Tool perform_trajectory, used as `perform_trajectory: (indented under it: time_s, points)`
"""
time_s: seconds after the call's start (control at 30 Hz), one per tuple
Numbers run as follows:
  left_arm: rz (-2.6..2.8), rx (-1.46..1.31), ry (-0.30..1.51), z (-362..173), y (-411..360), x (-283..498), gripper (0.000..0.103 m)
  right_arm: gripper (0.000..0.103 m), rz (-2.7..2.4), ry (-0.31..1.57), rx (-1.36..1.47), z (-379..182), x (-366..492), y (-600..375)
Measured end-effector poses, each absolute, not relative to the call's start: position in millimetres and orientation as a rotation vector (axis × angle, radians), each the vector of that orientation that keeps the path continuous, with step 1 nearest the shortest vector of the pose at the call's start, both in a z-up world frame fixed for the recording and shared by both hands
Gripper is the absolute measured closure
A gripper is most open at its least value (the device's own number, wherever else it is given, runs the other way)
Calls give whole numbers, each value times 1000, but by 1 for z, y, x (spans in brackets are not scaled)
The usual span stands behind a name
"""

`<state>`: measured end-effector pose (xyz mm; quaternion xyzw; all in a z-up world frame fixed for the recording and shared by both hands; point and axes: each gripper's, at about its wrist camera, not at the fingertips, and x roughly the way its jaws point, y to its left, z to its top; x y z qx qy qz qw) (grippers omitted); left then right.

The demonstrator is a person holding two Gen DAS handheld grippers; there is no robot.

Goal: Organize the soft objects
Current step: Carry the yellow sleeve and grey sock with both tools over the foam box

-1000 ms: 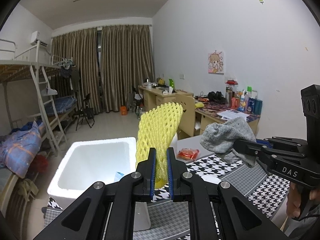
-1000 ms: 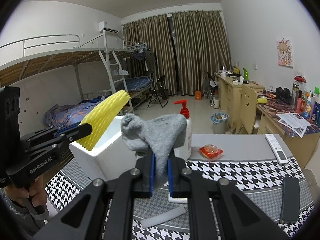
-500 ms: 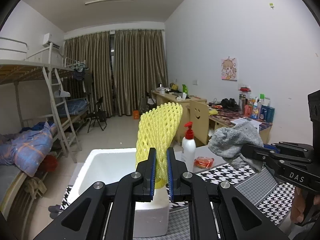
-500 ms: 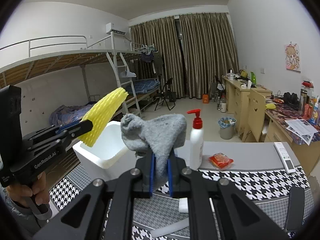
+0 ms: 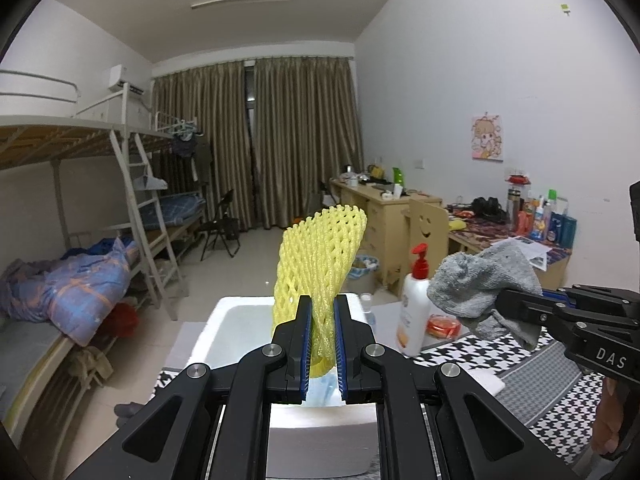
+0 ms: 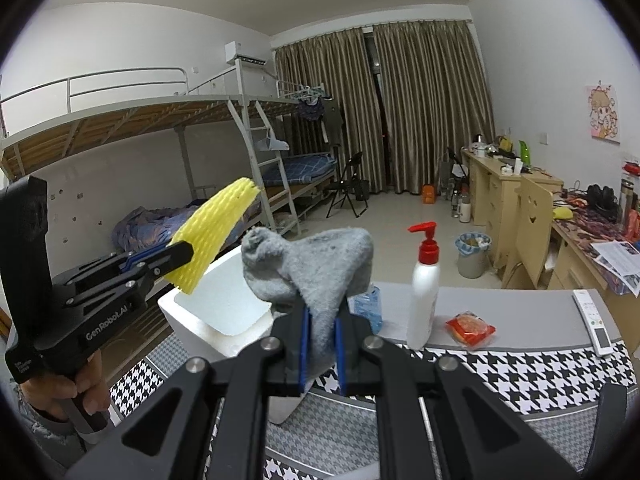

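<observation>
Two black grippers, left (image 5: 322, 344) clamping springy yellow foam netting (image 5: 320, 256), right (image 6: 320, 344) pinching nubby grey sock (image 6: 310, 268).

White walls, brown curtains (image 5: 276, 144) (drawn), bunk bed (image 6: 168, 128) — wooden desks (image 6: 492, 184)

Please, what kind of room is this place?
Most likely a shared student dormitory room: a white metal bunk bed with a ladder, a row of light wooden desks along the wall, and long brown curtains.

Yellow foam net (image 5: 320, 264) upright, pinched, above white foam box (image 5: 224, 332); grey sock (image 6: 316, 276) crumpled, pinched.
</observation>
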<state>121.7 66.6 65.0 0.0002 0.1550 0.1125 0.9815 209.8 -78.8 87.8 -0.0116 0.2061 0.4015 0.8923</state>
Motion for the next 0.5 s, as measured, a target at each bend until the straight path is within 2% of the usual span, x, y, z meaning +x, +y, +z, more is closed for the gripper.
perform_trajectory:
  time_s: [0.5]
  points:
    - [300,-10,339,58,86,128,92,89,869,442,-59,90,211,-45]
